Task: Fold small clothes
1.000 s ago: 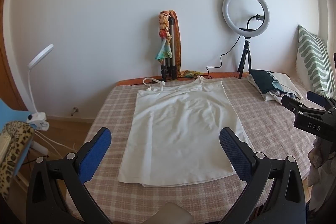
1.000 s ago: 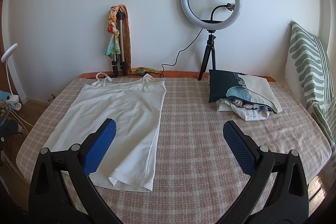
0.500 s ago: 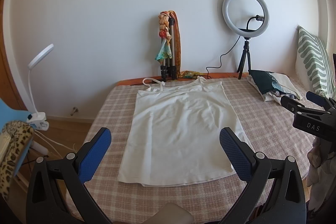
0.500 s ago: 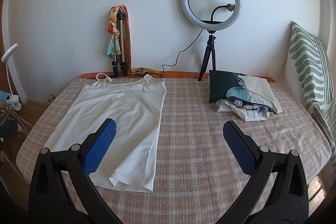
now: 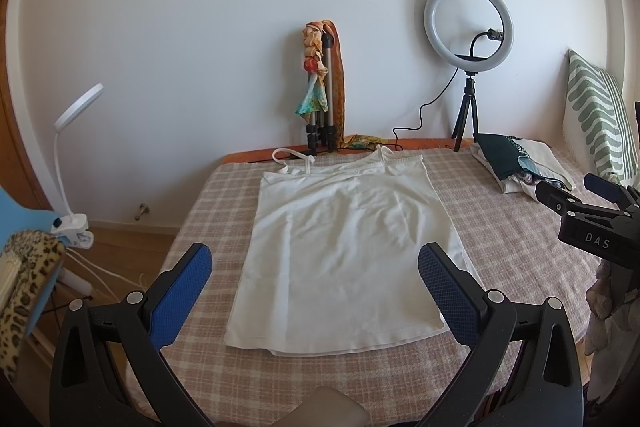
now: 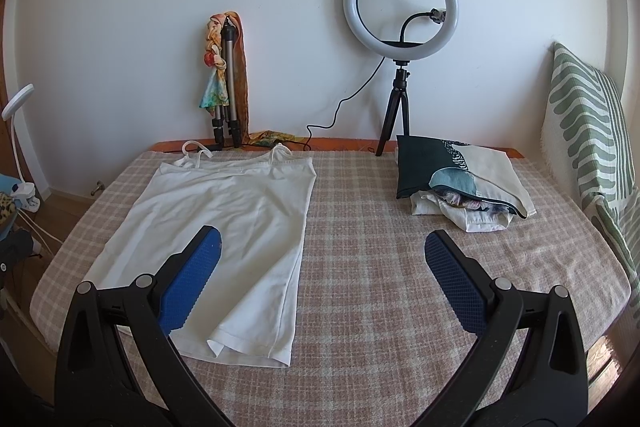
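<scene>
A white strappy top (image 5: pixel 344 247) lies flat on the checked bed cover (image 5: pixel 500 227), straps towards the wall and hem nearest me. My left gripper (image 5: pixel 314 257) hovers open above its hem, blue pads wide apart, holding nothing. In the right wrist view the same top (image 6: pixel 232 223) lies at the left, one hem corner turned over. My right gripper (image 6: pixel 322 243) is open above the bare cover to the right of the top. The right gripper's black body (image 5: pixel 592 219) shows at the left wrist view's right edge.
A pile of folded clothes (image 6: pixel 460 187) sits at the back right of the bed. A ring light on a tripod (image 6: pixel 400 23) and a folded tripod with a scarf (image 6: pixel 224 79) stand by the wall. A striped cushion (image 6: pixel 588 131) leans at the right. A clip lamp (image 5: pixel 72 163) stands left.
</scene>
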### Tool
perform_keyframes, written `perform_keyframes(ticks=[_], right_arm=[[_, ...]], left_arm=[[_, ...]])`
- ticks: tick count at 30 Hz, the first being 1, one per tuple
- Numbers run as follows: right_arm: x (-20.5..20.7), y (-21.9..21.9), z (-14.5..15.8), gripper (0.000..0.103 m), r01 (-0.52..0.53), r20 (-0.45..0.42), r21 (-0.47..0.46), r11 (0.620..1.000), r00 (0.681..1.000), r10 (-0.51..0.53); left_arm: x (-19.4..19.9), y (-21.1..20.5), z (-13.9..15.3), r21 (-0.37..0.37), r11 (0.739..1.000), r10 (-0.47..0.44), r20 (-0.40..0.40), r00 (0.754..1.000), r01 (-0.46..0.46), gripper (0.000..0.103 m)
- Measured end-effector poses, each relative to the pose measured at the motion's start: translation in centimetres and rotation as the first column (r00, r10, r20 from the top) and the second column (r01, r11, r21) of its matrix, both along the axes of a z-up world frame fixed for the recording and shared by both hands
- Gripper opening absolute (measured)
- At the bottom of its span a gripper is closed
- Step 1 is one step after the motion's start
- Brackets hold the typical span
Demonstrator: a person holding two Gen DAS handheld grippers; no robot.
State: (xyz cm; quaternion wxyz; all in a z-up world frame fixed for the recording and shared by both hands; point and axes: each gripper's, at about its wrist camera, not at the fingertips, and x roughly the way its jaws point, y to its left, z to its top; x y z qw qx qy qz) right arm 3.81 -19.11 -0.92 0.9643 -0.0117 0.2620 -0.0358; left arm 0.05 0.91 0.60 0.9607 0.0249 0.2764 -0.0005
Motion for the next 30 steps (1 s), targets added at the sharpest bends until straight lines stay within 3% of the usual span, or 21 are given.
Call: perform_keyframes(ticks=[23,30], right_arm=[[0.1,0.3,-0.3,0.103,-0.010,-0.003,0.000,1.000,1.000,0.010],[0.5,0.3,-1.7,0.103,-0.107,0.005,0.074,0.992,0.994,0.107]], left_arm=[[0.2,0.6,-1.2,0.006,1.000,-0.003,-0.030,1.000,0.003,0.103],[0.6,2.9,-3.6,-0.050,0.999,-0.001,-0.092,0.996,-0.004,0.102]])
